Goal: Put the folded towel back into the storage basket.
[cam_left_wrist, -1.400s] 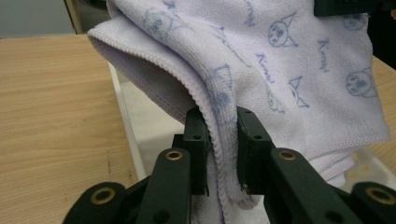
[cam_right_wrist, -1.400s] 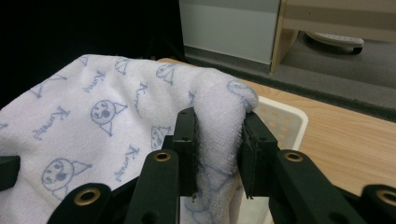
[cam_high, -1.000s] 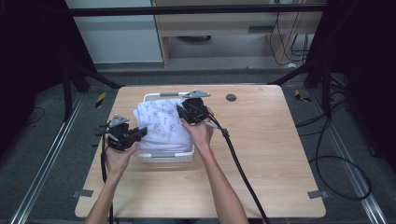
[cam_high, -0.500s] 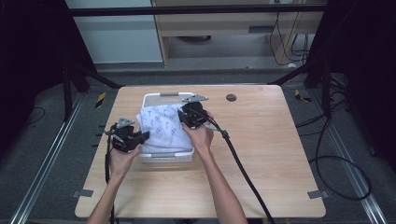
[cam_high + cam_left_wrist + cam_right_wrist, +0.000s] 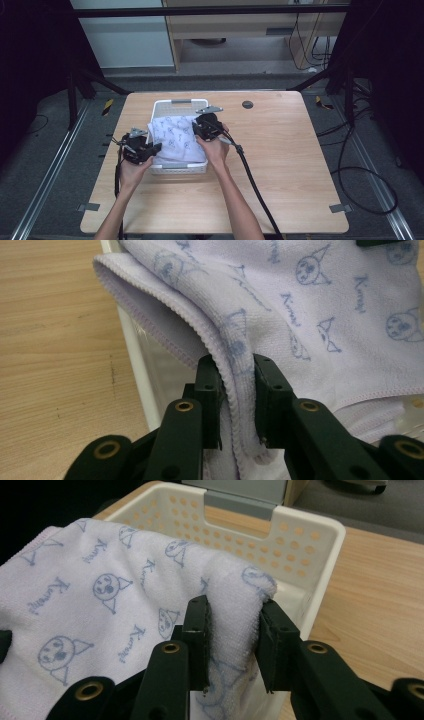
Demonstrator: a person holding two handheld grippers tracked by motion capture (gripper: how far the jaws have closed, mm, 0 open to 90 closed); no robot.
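Over the white perforated plastic basket (image 5: 172, 105), both the left gripper (image 5: 235, 385) and right gripper (image 5: 232, 630) are clamping folded edges of the soft, light, limp lilac cat-print terry towel (image 5: 176, 138), likely best gripped at its hems.

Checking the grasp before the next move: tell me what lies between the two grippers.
In the high view, the printed towel spans from the left gripper to the right gripper, draped over the white basket. Each gripper view shows its jaws pinching a towel edge.
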